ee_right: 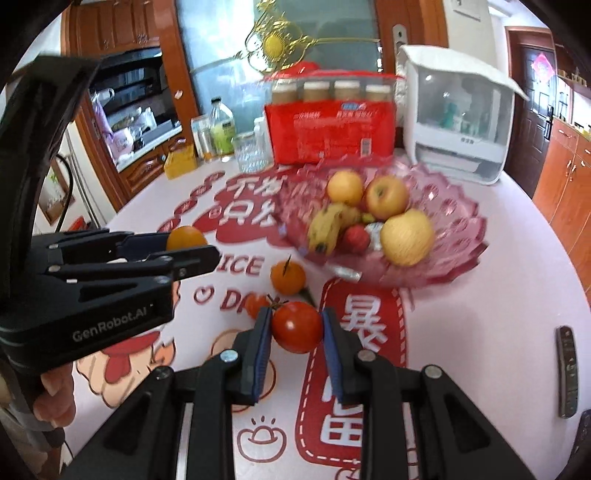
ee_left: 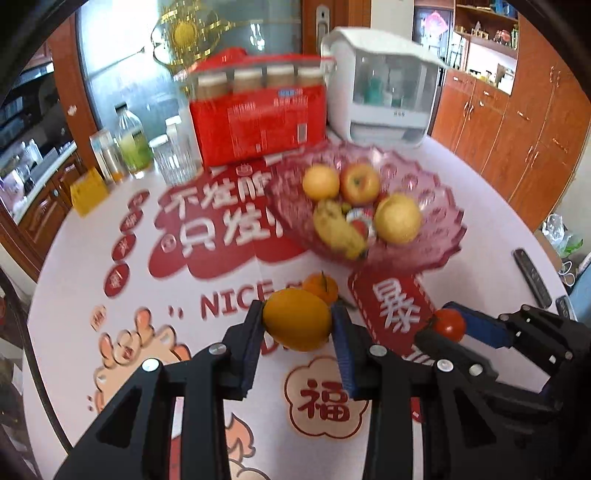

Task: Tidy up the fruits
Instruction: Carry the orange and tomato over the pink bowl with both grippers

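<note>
Orange [ee_left: 297, 319] in left claw [ee_left: 298, 325] (clamped); tomato [ee_right: 297, 326] – right claw [ee_right: 296, 328]

— What is seen behind the round white table [ee_left: 74, 280] with its red printed cover?

— A frosted glass door [ee_right: 295, 59] in a brown wooden frame is set at the back, hung with a gold ornament [ee_right: 275, 44].

— And to the sides?

— Reddish-brown wooden cabinets [ee_left: 517, 147] are ranged on the right, open shelves [ee_left: 487, 33] above them. Daylight is cast across the tabletop.
</note>
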Tool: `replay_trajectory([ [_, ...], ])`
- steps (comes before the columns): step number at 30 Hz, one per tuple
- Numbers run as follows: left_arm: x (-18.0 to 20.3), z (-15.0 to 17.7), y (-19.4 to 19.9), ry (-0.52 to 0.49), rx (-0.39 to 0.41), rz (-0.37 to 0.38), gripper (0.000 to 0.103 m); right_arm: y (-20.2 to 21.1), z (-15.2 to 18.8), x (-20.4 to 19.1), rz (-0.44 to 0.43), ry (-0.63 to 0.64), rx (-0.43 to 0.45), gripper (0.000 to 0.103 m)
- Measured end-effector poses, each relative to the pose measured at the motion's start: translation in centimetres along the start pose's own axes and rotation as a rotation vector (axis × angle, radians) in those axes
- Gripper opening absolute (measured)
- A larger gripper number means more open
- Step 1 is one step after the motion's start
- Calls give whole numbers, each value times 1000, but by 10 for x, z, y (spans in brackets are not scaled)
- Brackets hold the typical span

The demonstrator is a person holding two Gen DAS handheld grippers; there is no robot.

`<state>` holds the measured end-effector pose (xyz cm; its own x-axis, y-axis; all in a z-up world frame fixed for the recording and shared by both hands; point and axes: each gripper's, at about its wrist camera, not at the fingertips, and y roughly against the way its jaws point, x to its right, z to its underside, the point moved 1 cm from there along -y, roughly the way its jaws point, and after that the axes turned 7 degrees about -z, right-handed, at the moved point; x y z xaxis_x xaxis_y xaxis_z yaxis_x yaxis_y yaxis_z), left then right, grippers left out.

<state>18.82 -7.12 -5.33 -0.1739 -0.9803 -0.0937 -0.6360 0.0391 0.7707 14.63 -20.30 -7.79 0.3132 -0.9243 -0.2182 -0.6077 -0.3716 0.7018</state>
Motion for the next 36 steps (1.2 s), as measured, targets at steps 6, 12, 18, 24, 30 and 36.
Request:
replay_trajectory([
  [6, 0, -36, 30, -15, 76, -25, 34, 34, -40, 10, 15, -12, 47, 27],
  [12, 9, -73, 46, -41, 125, -45, 34, 59, -86, 26, 40, -24, 90, 27],
  [18, 16, -114, 48, -45, 143, -52, 34, 73, -129, 41, 71, -32, 127, 27],
  [24, 20, -151, 36, -29, 144, -62, 35, 60, -164, 68, 97, -72, 107, 27],
  [30, 28, -165, -16, -14, 71, -41, 35, 16, -169, 105, 95, -158, 32, 27],
  [36, 39, -149, -77, -18, -39, -4, 35, -34, -148, 128, 109, -195, -65, 27],
])
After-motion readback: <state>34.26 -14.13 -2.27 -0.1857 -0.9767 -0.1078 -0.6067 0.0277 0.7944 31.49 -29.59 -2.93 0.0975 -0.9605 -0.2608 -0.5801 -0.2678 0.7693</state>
